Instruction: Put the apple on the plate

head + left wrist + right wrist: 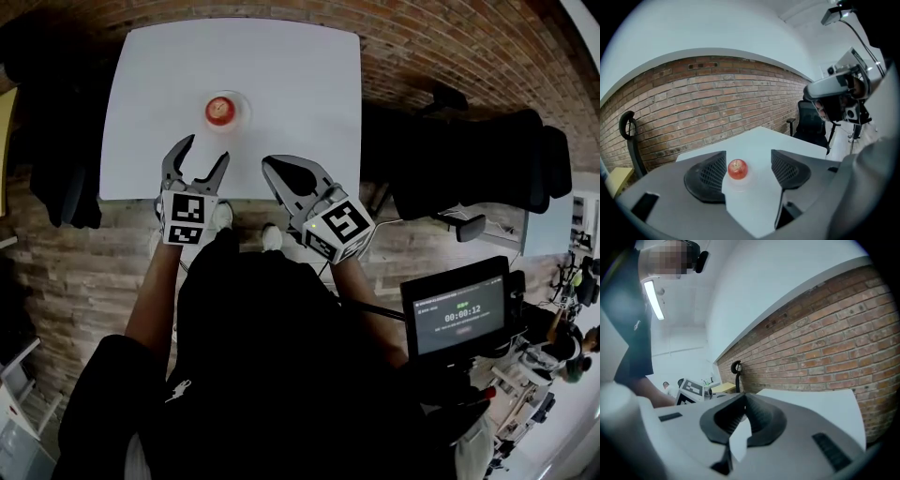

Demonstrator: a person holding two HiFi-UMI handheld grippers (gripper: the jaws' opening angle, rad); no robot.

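Black top, grey grippers
The person is wearing a black short-sleeved top point(272, 356) with a white logo point(178, 391) at seven o'clock; the left gripper point(202, 159) and right gripper point(274, 167) are bearing grey jaws, black ribbed pads and white black-marked cubes.

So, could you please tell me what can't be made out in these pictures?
- Head view: the clear round plate under the red apple is small and pale against the white table; its rim is hard to trace.
- Right gripper view: apple and plate do not show; the shut right gripper fills the foreground.
- Head view: the small print on the black monitor is too small.
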